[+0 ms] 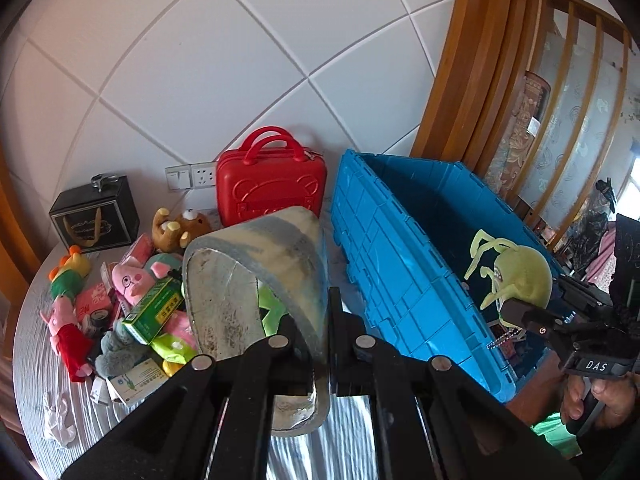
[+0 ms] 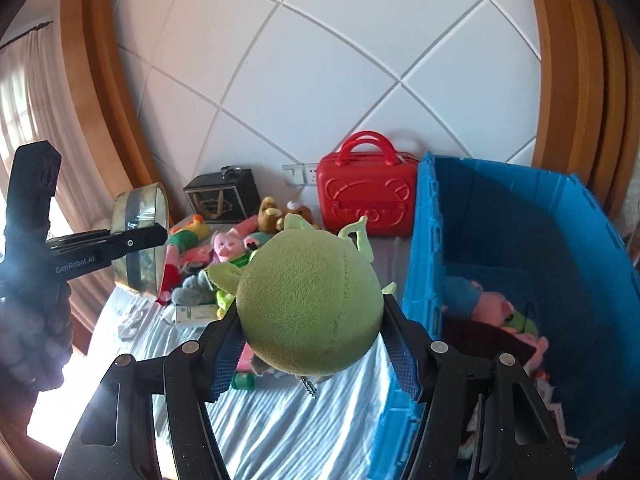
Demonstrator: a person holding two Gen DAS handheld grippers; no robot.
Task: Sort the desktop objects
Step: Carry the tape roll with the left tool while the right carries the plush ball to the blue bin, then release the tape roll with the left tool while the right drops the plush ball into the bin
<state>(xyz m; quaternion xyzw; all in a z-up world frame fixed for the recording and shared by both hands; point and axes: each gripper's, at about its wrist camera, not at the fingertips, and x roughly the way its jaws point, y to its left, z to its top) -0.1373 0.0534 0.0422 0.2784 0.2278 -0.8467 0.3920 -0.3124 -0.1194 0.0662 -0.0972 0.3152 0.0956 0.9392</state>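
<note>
Now left hand-held gripper pinches the tape roll — right hand-held gripper clamps green plush.

Both wrist cameras look forward and down along their tools from close above the worktop toward the far wall, sharing the toy pile, red case and blue crate, each catching the other tool at its edge.

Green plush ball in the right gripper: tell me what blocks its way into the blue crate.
Nothing visible does. The green plush ball is held above the table, beside the blue crate, which is open-topped; only its near wall must be cleared.
</note>
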